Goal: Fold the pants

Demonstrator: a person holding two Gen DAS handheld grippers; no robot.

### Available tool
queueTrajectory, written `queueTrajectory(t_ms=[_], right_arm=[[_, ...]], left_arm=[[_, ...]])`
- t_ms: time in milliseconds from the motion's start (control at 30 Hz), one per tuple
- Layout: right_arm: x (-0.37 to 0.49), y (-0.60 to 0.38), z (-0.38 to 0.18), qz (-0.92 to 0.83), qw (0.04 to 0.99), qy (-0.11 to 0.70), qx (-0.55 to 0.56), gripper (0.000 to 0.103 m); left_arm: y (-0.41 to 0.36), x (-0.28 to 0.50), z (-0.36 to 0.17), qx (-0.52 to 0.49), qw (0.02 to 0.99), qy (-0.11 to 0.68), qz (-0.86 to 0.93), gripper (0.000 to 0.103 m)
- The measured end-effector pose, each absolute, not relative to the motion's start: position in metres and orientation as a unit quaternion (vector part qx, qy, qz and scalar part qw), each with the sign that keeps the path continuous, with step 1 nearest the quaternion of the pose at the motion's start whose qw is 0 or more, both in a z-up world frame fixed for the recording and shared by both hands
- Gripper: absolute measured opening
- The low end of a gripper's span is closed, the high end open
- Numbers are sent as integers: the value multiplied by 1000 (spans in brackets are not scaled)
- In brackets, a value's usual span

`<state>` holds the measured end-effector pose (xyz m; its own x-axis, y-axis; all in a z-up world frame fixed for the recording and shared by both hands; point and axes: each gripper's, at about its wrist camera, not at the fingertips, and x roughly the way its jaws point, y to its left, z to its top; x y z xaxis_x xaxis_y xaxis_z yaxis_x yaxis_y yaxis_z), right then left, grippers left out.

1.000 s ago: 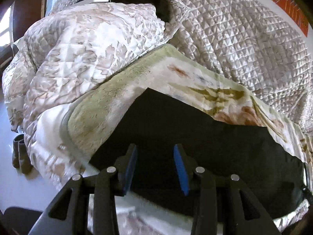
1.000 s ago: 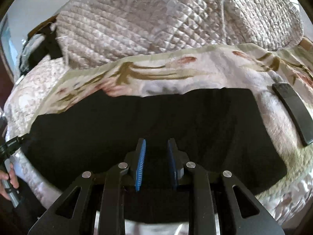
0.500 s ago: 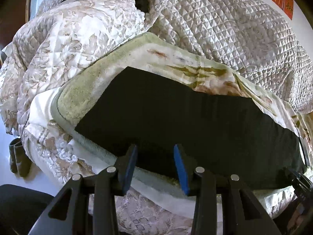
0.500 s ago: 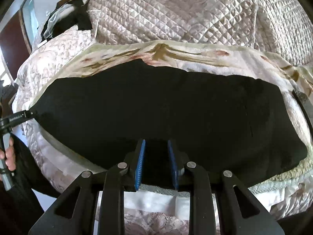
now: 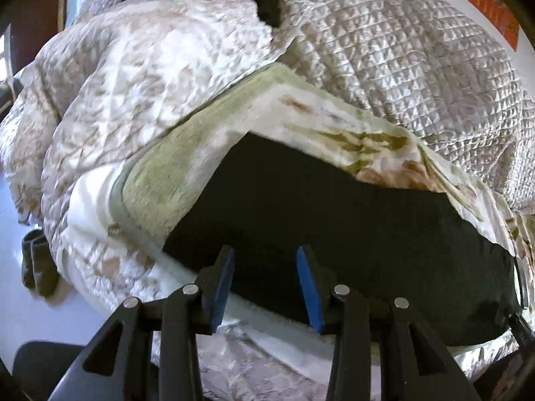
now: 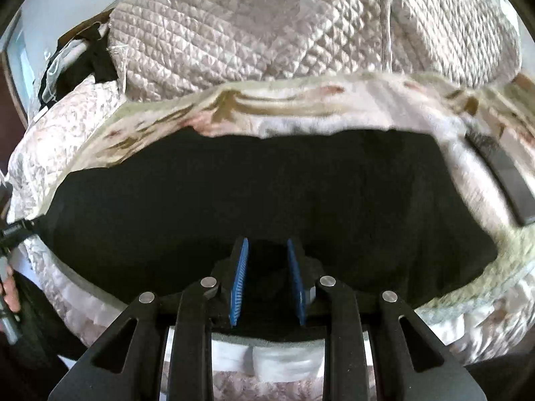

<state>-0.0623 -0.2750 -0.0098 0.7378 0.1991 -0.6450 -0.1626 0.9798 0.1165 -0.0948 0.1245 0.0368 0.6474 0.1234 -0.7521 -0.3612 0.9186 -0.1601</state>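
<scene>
Black pants (image 5: 334, 234) are spread flat as a long folded band across a floral blanket (image 5: 160, 187) at the near edge of a bed; same pants are seen in the R wrist view (image 6: 267, 193), filling the middle of the frame.

L gripper (image 5: 264, 284) is held over the near hem toward the pants' left end. Its blue pads (image 5: 222, 287) are set apart w/ a clear gap; dark cloth is seen beyond and between them, but no pinch can be made out, so it is read as released.

R gripper (image 6: 267, 277) is held low over the near edge of the pants. Its pads (image 6: 239, 279) are closer together, w/ black fabric seen in the gap; whether cloth is actually clamped can't be told, since fabric and shadow merge there, approx. all black.

A quilted bedspread (image 5: 401, 60) is bunched behind the blanket. A dark flat rectangular object (image 6: 501, 173) is lying on the blanket just beside the pants' right end. At the left edge of the R view, the other gripper's tip is seen touching the pants' far end, w/ a hand (image 6: 10, 292) below it. Dark footwear (image 5: 36, 260), prob. slippers, is seen on the floor beside the bed.
</scene>
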Motion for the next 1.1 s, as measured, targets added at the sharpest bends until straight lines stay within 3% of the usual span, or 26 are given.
queueTrajectory(t_ms=[233,267,300,367,633,700,900,1033,1100], right_arm=[[-49,-268,2,117,931,346,17,25],[-48,-265,2,120,930,346,15,28],[-47,-263,3,124,930,346,12,41],[-46,-258,4,133,931,340,11,56],[-38,-238,2,161,926,342,-7,56],[-37,-235,1,166,925,340,-5,56],[-34,-230,-11,178,918,354,0,56],[-33,-230,-14,181,916,357,6,56],[-33,-231,-14,182,917,355,9,56]], left_arm=[[123,-70,51,-123,902,392,134,44],[124,-68,51,-120,902,393,134,47],[124,-65,50,-118,901,394,134,49],[127,-61,48,-115,900,397,136,50],[141,-49,38,-113,895,406,147,57],[146,-47,32,-110,892,409,158,64],[157,-41,14,-105,882,423,181,72],[149,-42,12,-88,884,421,185,70],[146,-43,13,-86,886,420,178,57]])
